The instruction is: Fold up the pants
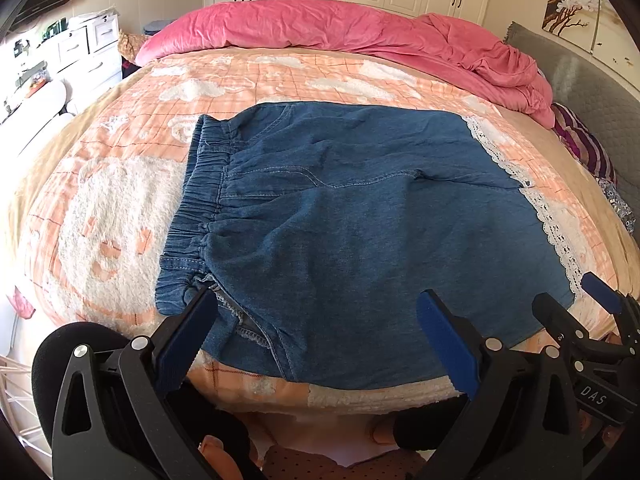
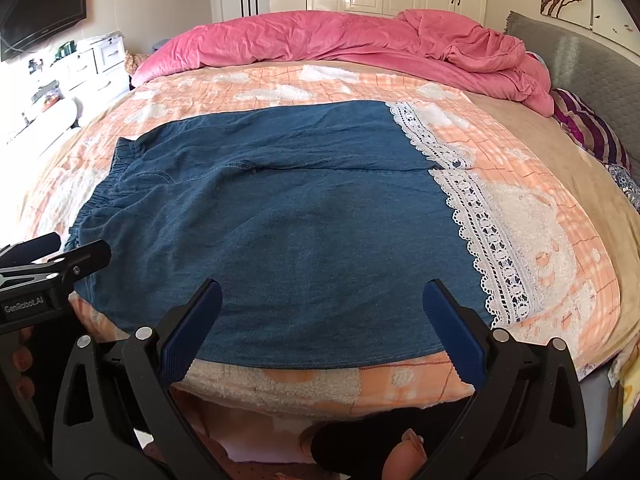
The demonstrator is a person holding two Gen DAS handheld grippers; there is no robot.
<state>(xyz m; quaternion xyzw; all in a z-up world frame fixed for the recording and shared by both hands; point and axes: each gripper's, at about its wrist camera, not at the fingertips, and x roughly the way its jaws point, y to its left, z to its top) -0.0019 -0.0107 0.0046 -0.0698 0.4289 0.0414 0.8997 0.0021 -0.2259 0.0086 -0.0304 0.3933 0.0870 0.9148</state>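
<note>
Inspecting both wrist views, I find the denim pants [image 1: 360,216] spread flat on the peach blanket [image 1: 120,200], elastic waistband [image 1: 200,200] to the left, lace hem [image 2: 480,232] to the right. My left gripper [image 1: 320,340] hangs over the near waistband corner — jaws wide apart, holding nothing. My right gripper [image 2: 324,320] sits above the near edge — likewise fully spread and empty. A pink duvet [image 2: 360,44] lies behind.

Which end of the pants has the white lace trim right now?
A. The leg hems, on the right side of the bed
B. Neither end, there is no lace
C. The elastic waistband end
A. The white lace trim runs along the leg hems on the right of the pants; the gathered waistband on the left is plain denim.
</note>
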